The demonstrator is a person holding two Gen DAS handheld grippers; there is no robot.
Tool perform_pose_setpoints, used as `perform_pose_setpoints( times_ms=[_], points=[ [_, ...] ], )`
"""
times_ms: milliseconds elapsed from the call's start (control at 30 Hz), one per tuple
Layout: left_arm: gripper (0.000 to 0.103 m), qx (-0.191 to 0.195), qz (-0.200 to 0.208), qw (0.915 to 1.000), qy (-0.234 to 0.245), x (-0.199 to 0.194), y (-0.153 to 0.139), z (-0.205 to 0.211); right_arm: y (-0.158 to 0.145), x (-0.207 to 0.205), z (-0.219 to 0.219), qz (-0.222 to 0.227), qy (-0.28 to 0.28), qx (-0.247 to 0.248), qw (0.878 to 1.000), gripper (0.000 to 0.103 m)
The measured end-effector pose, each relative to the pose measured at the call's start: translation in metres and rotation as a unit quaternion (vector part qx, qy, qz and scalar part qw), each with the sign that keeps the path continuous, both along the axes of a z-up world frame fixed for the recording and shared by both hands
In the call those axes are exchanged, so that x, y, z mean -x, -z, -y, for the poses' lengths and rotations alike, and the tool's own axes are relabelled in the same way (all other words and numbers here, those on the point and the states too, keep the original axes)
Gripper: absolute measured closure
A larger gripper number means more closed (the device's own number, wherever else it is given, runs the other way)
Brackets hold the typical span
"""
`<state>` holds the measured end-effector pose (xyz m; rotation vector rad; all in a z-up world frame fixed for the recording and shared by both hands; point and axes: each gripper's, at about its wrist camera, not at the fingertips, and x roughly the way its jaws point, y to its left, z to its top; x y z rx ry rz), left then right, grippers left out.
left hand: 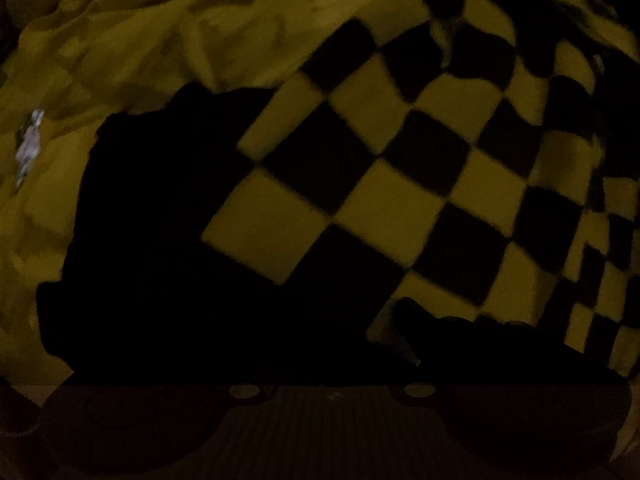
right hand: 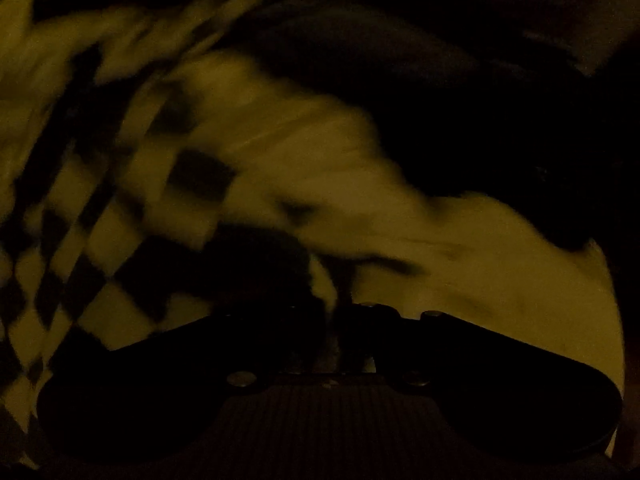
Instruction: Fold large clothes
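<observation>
Black-and-yellow checked cloth fills both dim views, bunched against plain yellow fabric. Right gripper has its fingers drawn together on a fold of the cloth. Left gripper too dark, state unclear.

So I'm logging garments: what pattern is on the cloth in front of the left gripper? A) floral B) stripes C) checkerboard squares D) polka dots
C: the cloth shows alternating dark and light squares, lying over plain wrinkled fabric.
</observation>
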<state>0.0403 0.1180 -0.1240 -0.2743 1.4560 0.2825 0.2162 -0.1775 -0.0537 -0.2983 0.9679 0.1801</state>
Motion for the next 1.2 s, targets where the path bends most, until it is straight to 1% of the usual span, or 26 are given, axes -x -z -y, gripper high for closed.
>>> perform_pose_setpoints(
  times_ms=[67,133,200,267,333,367,400,433,500,533,600,633,667,700,733,767,833,900,933,967,1000,1033,1067,1133,1167,1200],
  points=[
    [0.0,0.0,0.003,0.9999,0.013,-0.008,-0.001,0.005,-0.02,0.002,0.049,0.018,0.084,-0.024,0.996,0.096],
    [0.0,0.001,0.006,0.9997,0.025,-0.015,-0.002,0.01,-0.031,0.011,0.103,0.017,0.169,-0.063,0.984,0.096],
    [0.0,0.003,0.008,0.9993,0.036,-0.018,-0.005,0.018,-0.031,0.025,0.147,0.011,0.232,-0.08,0.969,0.096],
    [0.0,0.003,0.01,0.9988,0.048,-0.019,-0.007,0.026,-0.026,0.042,0.188,0.001,0.299,-0.111,0.948,0.096],
    [0.0,0.001,0.009,0.9981,0.061,-0.017,-0.008,0.031,-0.014,0.061,0.225,-0.024,0.382,-0.171,0.908,0.096],
    [0.0,-0.001,0.007,0.9977,0.068,-0.017,-0.008,0.035,-0.009,0.07,0.237,-0.031,0.413,-0.188,0.891,0.096],
    [0.0,-0.003,0.006,0.9973,0.073,-0.015,-0.008,0.037,-0.006,0.081,0.248,-0.028,0.441,-0.2,0.875,0.096],
    [0.0,-0.005,0.005,0.9971,0.076,-0.015,-0.008,0.037,-0.004,0.089,0.252,-0.023,0.454,-0.203,0.867,0.096],
    [0.0,-0.006,0.004,0.9969,0.078,-0.012,-0.007,0.035,-0.001,0.101,0.257,-0.02,0.453,-0.209,0.866,0.096],
    [0.0,-0.005,0.002,0.997,0.078,-0.012,-0.005,0.034,0.006,0.104,0.259,-0.033,0.443,-0.221,0.868,0.095],
    [0.0,-0.005,-0.004,0.997,0.077,-0.01,-0.007,0.037,0.016,0.101,0.264,-0.069,0.441,-0.228,0.865,0.079],
    [0.0,-0.007,-0.005,0.997,0.076,-0.011,-0.006,0.036,0.016,0.105,0.267,-0.074,0.45,-0.23,0.859,0.065],
    [0.0,-0.008,-0.003,0.9972,0.074,-0.011,-0.007,0.034,0.013,0.108,0.27,-0.074,0.461,-0.235,0.852,0.054],
    [0.0,-0.008,-0.001,0.9973,0.073,-0.012,-0.007,0.033,0.008,0.111,0.272,-0.073,0.467,-0.239,0.848,0.051],
    [0.0,-0.008,0.0,0.9974,0.072,-0.013,-0.007,0.033,0.004,0.112,0.269,-0.074,0.465,-0.236,0.85,0.05],
    [0.0,-0.008,0.0,0.9974,0.071,-0.014,-0.007,0.032,-0.002,0.112,0.265,-0.074,0.454,-0.222,0.86,0.05],
    [0.0,-0.011,0.001,0.9975,0.07,-0.017,-0.004,0.031,-0.015,0.111,0.247,-0.057,0.416,-0.183,0.889,0.048],
    [0.0,-0.015,0.005,0.9976,0.068,-0.02,-0.002,0.028,-0.026,0.102,0.225,-0.041,0.367,-0.141,0.919,0.035],
    [0.0,-0.018,0.009,0.9976,0.066,-0.023,-0.003,0.025,-0.03,0.099,0.218,-0.039,0.346,-0.119,0.93,0.029],
    [0.0,-0.022,0.014,0.9976,0.064,-0.026,-0.004,0.021,-0.033,0.096,0.213,-0.034,0.33,-0.091,0.939,0.029],
    [0.0,-0.027,0.02,0.9976,0.061,-0.028,-0.006,0.02,-0.035,0.093,0.21,-0.03,0.322,-0.063,0.944,0.029],
    [0.0,-0.032,0.027,0.9974,0.059,-0.031,-0.009,0.016,-0.035,0.092,0.213,-0.03,0.325,-0.042,0.944,0.029],
    [0.0,-0.037,0.035,0.997,0.058,-0.035,-0.01,0.013,-0.033,0.089,0.219,-0.037,0.341,-0.036,0.938,0.029],
    [0.0,-0.047,0.051,0.9958,0.06,-0.043,-0.014,0.01,-0.034,0.088,0.239,-0.043,0.41,-0.046,0.91,0.029],
    [0.0,-0.052,0.061,0.9948,0.063,-0.049,-0.015,0.01,-0.038,0.09,0.245,-0.03,0.427,-0.061,0.901,0.03],
    [0.0,-0.055,0.068,0.9939,0.067,-0.054,-0.015,0.012,-0.04,0.089,0.246,-0.02,0.422,-0.075,0.903,0.03]
  ],
)
